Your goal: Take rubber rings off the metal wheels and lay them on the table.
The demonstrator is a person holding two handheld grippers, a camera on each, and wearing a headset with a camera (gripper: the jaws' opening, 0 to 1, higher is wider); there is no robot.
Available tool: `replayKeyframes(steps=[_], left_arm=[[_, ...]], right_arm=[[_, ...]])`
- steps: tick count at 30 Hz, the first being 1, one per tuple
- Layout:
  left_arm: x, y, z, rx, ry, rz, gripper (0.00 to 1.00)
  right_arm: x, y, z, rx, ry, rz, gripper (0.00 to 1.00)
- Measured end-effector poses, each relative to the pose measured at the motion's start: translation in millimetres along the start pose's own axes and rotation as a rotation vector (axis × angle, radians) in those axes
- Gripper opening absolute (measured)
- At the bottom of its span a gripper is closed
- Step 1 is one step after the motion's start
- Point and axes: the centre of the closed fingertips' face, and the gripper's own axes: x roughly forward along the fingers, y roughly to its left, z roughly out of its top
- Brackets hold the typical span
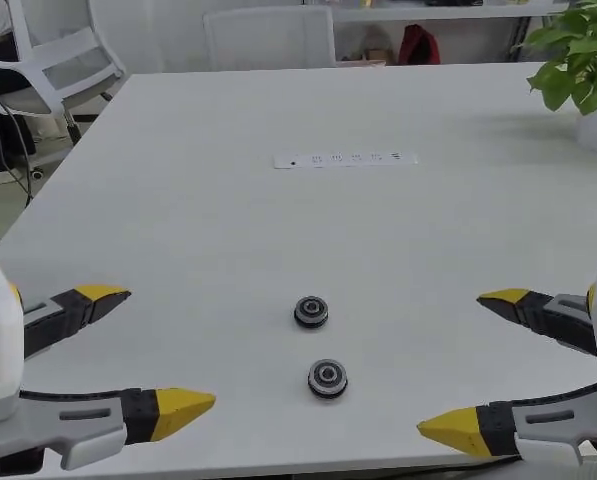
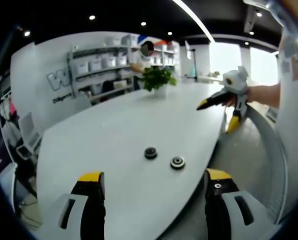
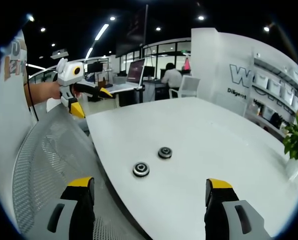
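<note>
Two small metal wheels with black rubber rings lie flat on the white table, one farther (image 1: 311, 311) and one nearer (image 1: 327, 378) to the front edge. The left gripper view has them as the farther wheel (image 2: 150, 153) and the nearer wheel (image 2: 177, 162); the right gripper view has the farther wheel (image 3: 164, 152) and the nearer wheel (image 3: 141, 169). My left gripper (image 1: 153, 350) stands open at the front left, well apart from them. My right gripper (image 1: 473, 365) is open at the front right, nothing between its yellow fingertips.
A flush white power strip (image 1: 345, 159) sits in the table's middle. A potted plant (image 1: 583, 70) stands at the far right corner. White chairs (image 1: 38, 70) stand at the left and far side. A person sits at a desk in the distance (image 3: 171, 77).
</note>
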Motion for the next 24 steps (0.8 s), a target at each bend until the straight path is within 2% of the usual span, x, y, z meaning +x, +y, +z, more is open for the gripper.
replayKeyframes(steps=[15, 24], left_arm=[[1.7, 1.6, 0.3, 0.009, 0.0, -0.002, 0.82], [2.0, 2.1, -3.1, 0.001, 0.016, -0.003, 0.81]], right_arm=[[2.5, -1.0, 0.7, 0.005, 0.003, 0.011, 0.91], [5.0, 0.4, -0.1, 0.015, 0.002, 0.025, 0.89]])
